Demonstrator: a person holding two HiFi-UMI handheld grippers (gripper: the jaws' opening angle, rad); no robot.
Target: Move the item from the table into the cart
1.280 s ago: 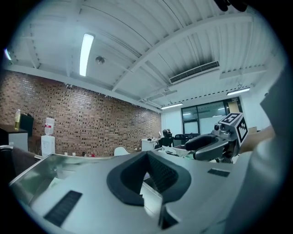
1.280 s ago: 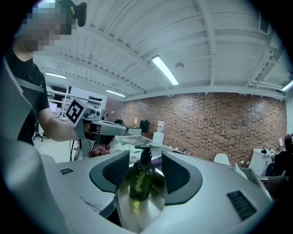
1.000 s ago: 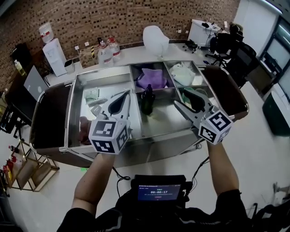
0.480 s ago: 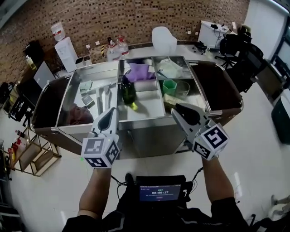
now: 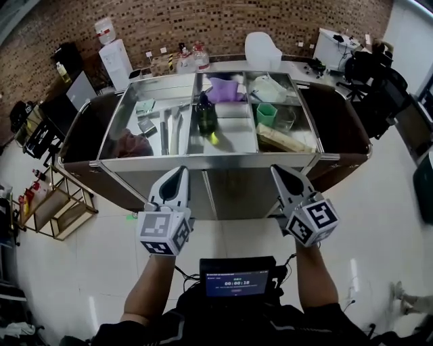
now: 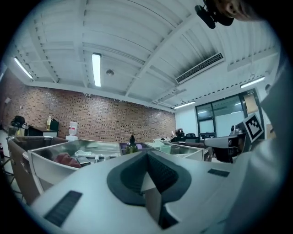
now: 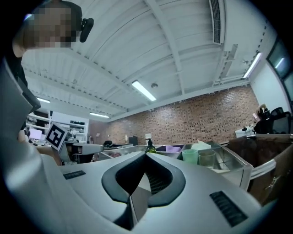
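Steel cart [image 5: 210,161] at 12 o'clock, brick wall [image 5: 237,20] behind it. Both empty: left gripper [image 5: 178,171] closed, right gripper [image 5: 279,169] just snapped closed.

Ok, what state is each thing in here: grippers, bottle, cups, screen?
Left gripper: shut, empty.
Right gripper: shut, just closed, empty.
Bottle: upright in the cart.
Green cup: upright, mouth up.
Clear cup: upright beside it.
Screen: lit.
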